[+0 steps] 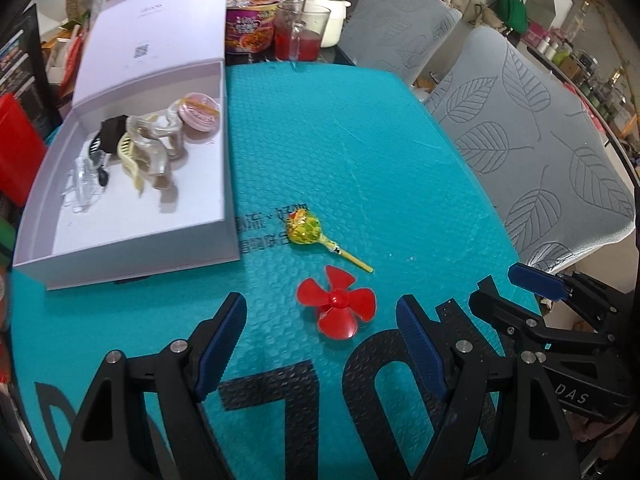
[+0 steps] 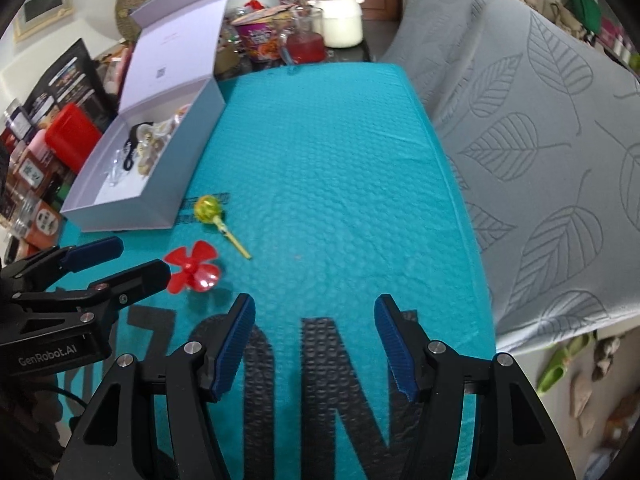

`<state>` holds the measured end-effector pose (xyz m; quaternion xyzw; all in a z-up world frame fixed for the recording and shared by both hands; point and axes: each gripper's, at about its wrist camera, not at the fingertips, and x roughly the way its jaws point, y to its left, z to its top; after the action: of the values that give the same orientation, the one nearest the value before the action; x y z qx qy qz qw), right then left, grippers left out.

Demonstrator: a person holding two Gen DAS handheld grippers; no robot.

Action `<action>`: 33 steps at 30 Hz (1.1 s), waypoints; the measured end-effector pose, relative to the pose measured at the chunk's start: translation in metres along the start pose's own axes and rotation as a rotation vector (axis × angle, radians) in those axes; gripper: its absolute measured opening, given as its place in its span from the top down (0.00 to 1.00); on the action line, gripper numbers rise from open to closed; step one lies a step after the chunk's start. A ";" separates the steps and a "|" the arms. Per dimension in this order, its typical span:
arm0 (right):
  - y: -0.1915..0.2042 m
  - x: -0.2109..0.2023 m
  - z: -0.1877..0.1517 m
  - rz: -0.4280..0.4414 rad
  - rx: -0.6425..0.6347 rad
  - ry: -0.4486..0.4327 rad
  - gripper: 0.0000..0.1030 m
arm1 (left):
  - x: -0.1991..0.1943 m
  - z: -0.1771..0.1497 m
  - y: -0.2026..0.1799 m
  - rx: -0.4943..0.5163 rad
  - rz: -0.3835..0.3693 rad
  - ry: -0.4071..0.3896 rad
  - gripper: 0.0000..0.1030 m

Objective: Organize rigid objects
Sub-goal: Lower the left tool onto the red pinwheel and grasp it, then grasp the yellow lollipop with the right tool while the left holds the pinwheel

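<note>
Fan point(image 1: 337, 307) sits just ahead of the left gripper point(image 1: 320, 344), between its wide-open, empty jaws; lolly point(image 1: 305, 226) lies beyond it, stick toward the right gripper point(image 2: 316, 340).
Right gripper is seen half open, empty, further off; fan lies to its left. Box point(image 1: 132, 248) contents are jumbled and hard to make out; box far wall is hidden by its lid.

Red propeller point(image 1: 337, 307), yellow-wrapped lollipop point(image 1: 303, 226) at its 11 o'clock. Teal bubble mat point(image 1: 340, 152), black lettering. Pale lilac box point(image 1: 136, 248). Grey leaf-pattern chair covers point(image 1: 532, 160). Blue ribbed gripper pads point(image 1: 219, 350).
</note>
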<state>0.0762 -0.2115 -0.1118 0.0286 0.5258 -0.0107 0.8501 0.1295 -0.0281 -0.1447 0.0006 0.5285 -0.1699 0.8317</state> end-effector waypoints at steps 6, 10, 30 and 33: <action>-0.009 0.012 0.003 -0.017 0.029 0.021 0.39 | 0.027 0.002 0.005 -0.008 -0.027 0.039 0.25; -0.009 0.023 0.005 -0.023 0.032 0.037 0.39 | 0.035 0.002 0.006 -0.026 -0.051 0.039 0.25; -0.002 0.048 0.013 -0.066 0.019 0.066 0.39 | 0.045 -0.002 0.005 0.040 -0.069 -0.005 0.52; 0.002 0.049 0.017 -0.053 0.006 0.057 0.39 | 0.038 -0.002 0.008 0.048 -0.063 -0.011 0.52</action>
<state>0.1136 -0.2099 -0.1475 0.0177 0.5503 -0.0340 0.8341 0.1448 -0.0310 -0.1797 0.0030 0.5194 -0.2088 0.8286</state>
